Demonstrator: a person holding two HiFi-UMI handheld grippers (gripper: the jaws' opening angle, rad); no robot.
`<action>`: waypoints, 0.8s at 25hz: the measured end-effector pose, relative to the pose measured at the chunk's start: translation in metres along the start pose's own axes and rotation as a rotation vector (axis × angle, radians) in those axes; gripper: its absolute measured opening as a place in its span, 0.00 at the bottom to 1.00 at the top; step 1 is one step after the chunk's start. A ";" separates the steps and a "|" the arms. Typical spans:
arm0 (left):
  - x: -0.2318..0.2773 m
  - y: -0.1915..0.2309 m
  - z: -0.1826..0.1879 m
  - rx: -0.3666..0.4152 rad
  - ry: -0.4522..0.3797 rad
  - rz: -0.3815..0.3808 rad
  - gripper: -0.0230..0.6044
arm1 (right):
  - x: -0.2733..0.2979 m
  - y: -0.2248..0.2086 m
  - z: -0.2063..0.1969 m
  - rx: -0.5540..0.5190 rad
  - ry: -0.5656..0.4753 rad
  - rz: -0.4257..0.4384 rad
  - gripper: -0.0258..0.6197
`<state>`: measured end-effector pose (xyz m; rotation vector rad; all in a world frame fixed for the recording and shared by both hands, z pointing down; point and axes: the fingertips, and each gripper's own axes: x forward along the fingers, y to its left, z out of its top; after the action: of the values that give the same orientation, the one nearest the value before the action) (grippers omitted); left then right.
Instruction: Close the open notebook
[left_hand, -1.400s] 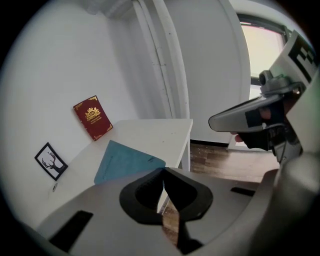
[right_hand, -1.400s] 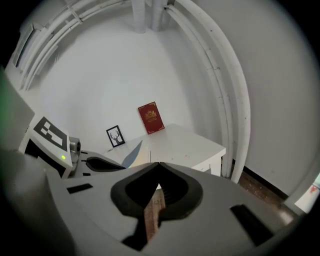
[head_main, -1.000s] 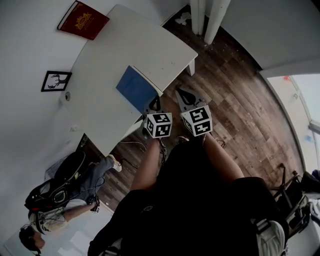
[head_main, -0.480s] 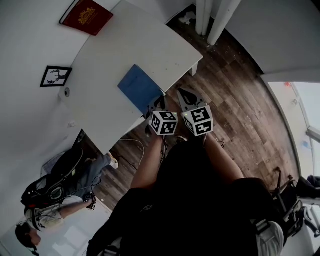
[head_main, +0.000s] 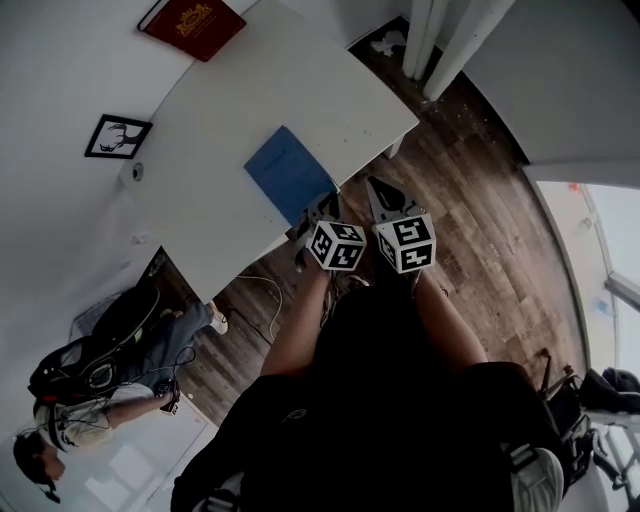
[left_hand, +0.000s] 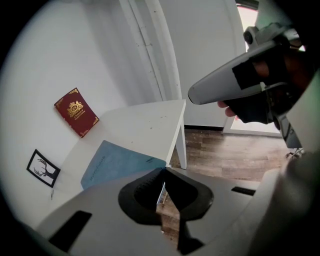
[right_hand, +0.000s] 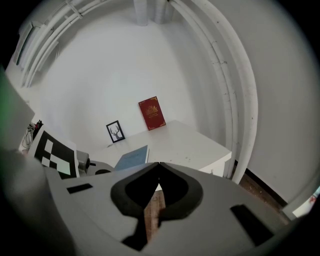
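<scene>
The blue notebook (head_main: 290, 172) lies closed and flat on the white table (head_main: 220, 110), near its front edge; it also shows in the left gripper view (left_hand: 117, 162) and the right gripper view (right_hand: 132, 157). My left gripper (head_main: 322, 205) hangs just off the notebook's near corner, pointing steeply down. Its jaws are starting to open, the tips (left_hand: 164, 169) still meet, and nothing is between them. My right gripper (head_main: 375, 185) floats beside it over the floor, off the table's edge. It is shut and empty (right_hand: 159, 164).
A red book (head_main: 195, 15) leans against the wall at the table's far end, and a small framed deer picture (head_main: 118, 137) stands by the wall. A table leg (left_hand: 181, 145) drops to the wood floor. Another person (head_main: 100, 390) sits at the lower left.
The left gripper's cube has rolled slightly. The notebook stays closed in the same spot. The head camera has shifted a little.
</scene>
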<state>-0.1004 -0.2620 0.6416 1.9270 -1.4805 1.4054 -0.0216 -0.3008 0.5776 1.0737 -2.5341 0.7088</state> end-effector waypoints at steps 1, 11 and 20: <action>-0.001 -0.001 0.000 -0.006 -0.006 0.001 0.07 | -0.002 0.000 0.000 -0.005 0.000 -0.001 0.07; -0.024 -0.016 0.005 -0.141 -0.108 -0.089 0.06 | -0.013 0.020 0.008 -0.049 -0.004 0.013 0.07; -0.099 0.050 0.018 -0.276 -0.350 0.047 0.04 | -0.009 0.085 0.045 -0.154 -0.064 0.103 0.07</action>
<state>-0.1320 -0.2422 0.5353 2.0383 -1.7765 0.8508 -0.0813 -0.2696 0.5084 0.9353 -2.6645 0.5015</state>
